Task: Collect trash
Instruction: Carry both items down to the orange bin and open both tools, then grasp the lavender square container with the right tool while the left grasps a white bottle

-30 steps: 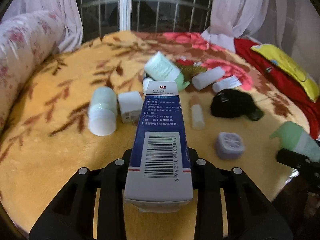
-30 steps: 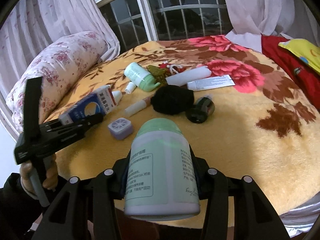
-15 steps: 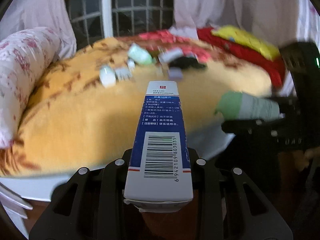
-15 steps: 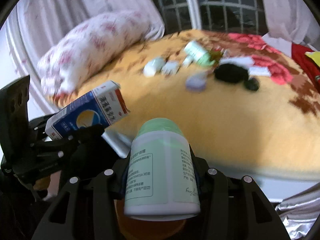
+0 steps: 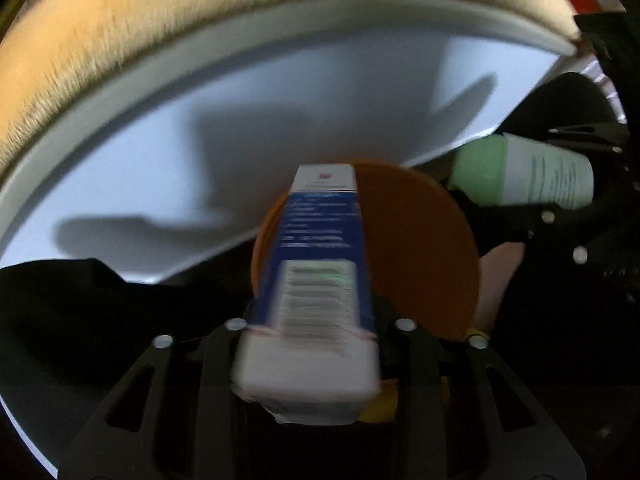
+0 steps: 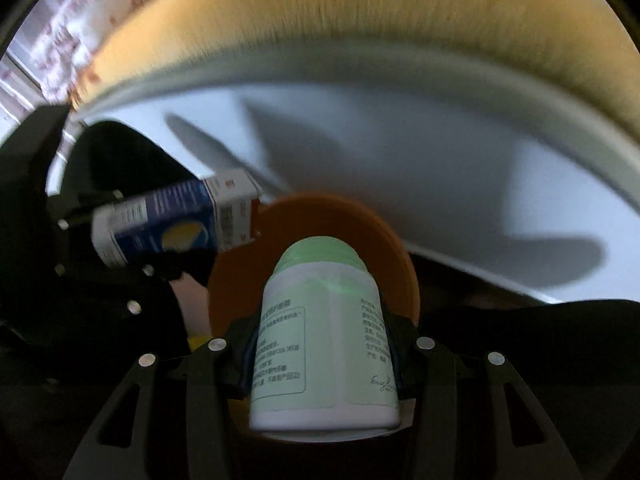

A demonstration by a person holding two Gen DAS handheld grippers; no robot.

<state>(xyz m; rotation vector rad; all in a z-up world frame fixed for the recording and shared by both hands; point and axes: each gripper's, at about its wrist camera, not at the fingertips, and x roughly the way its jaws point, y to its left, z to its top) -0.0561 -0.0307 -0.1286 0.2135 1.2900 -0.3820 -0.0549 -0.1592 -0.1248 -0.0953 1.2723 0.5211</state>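
Half a second ago both views were looking across the blanket [image 5: 120, 12] at the scattered litter; now they are tipping steeply down, so the blanket is showing only as a fuzzy yellow band along the top, with the white bed side [image 5: 280, 112] filling the middle under two dark shadows; an orange bin [image 6: 320, 220], barely seen before, is now sitting round and open straight below both tools.

The left gripper [image 5: 316, 320] is opening its jaws; the box [image 5: 316, 280] is still lying between them, but it is smearing while the fingers are staying sharp, so it is looking let go and slipping.

The right gripper [image 6: 324, 340] is also opening its jaws; the bottle [image 6: 324, 320] is sitting crisp between the pads, which are still appearing to touch its sides, so the grip is looking not yet broken.

The bottle is hanging over the bin's mouth, its long axis running along the fingers, green cap pointing down into the bin; the box, just beside it, is lying the same way, white end leading down towards the bin, barcode end nearest the camera.
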